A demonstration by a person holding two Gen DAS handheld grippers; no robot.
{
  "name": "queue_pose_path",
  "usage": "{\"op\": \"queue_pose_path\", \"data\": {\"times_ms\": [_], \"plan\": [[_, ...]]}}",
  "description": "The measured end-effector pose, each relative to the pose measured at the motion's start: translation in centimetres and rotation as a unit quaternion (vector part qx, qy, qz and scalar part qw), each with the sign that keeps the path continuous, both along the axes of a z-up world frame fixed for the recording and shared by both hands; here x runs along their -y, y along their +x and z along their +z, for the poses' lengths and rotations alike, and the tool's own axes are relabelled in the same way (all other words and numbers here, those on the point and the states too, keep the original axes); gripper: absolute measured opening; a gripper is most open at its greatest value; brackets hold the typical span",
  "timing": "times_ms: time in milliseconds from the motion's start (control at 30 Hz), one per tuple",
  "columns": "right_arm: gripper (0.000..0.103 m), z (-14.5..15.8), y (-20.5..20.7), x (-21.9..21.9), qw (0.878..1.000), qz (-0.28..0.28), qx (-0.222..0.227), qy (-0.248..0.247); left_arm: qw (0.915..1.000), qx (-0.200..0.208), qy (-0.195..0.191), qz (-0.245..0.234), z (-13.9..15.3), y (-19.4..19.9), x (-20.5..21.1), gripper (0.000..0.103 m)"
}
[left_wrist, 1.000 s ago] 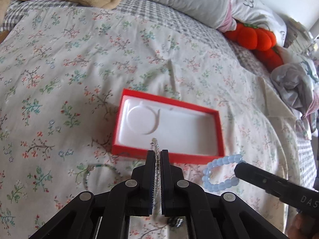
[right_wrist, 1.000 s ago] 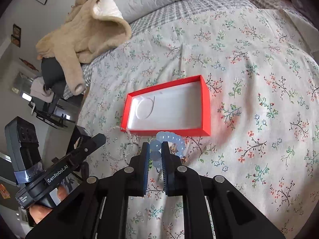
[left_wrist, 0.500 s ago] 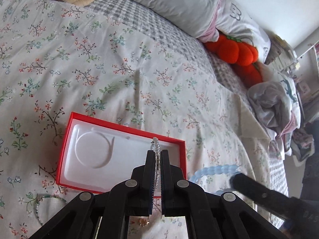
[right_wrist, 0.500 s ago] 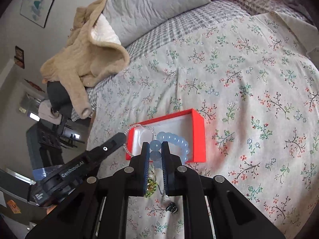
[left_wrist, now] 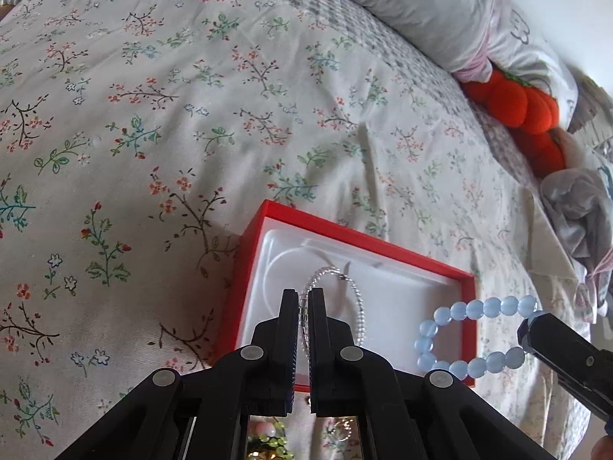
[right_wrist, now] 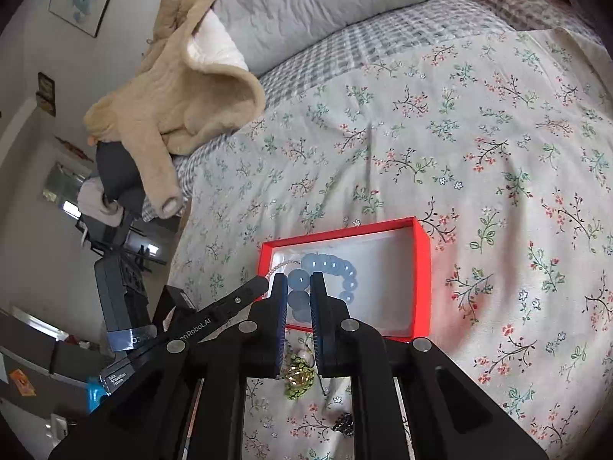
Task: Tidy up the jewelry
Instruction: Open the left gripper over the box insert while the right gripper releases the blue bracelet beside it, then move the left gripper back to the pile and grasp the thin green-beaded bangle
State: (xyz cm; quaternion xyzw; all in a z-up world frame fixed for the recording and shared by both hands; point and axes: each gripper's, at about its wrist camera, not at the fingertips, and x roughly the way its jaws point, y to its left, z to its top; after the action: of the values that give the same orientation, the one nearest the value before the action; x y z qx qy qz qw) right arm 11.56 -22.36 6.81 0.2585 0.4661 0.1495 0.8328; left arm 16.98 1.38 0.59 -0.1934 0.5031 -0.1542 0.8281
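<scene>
Pinching a thin silver bracelet (left_wrist: pixel 346 299) of tiny clear beads, the left hand-held gripper (left_wrist: pixel 302 303) holds the loop above the left part of the red box (left_wrist: pixel 245 268), whose white liner has a moulded round recess. The right hand-held gripper (right_wrist: pixel 299 287) is pressed onto a bracelet of round, pale blue, translucent beads (right_wrist: pixel 331 268), holding it over the same box on the flowered bedspread (right_wrist: pixel 479 134). Just in front of the box a gold and green trinket (right_wrist: pixel 299 377) and a small dark piece (right_wrist: pixel 345 423) lie on the bedspread.
</scene>
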Motion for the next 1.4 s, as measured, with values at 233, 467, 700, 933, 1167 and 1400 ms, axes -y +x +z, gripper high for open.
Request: {"op": "queue_pose_path", "data": {"times_ms": [233,467,700,933,1167,1400], "plan": [[0.013,-2.7,0.8,0.4,0.998,-0.014,-0.031,-0.052,0.9995,0.005,0.029,-0.010,-0.5,0.1,0.2,0.000],[0.014,-3.1,0.7,0.9,0.997,-0.023,-0.036,-0.062,0.9985,0.013,0.049,-0.023,-0.2,0.2,0.9,0.000],[0.038,-1.4,-0.8,1.0,0.996,-0.017,-0.019,-0.085,0.9960,0.036,0.068,-0.044,1.3,-1.1,0.7,0.041],[0.053,-1.3,-2.9,0.1,0.989,0.005,-0.019,-0.148,0.9910,0.054,0.106,-0.060,2.1,-4.1,-0.2,0.064],[0.064,-2.8,-5.6,-0.8,0.982,0.016,-0.030,-0.184,0.9852,0.068,0.147,-0.058,1.2,-8.0,-1.3,0.086],[0.065,-6.0,-7.9,-2.0,0.973,0.027,-0.064,-0.221,0.9788,0.073,0.182,-0.058,-1.1,-10.6,-2.3,0.091]]}}
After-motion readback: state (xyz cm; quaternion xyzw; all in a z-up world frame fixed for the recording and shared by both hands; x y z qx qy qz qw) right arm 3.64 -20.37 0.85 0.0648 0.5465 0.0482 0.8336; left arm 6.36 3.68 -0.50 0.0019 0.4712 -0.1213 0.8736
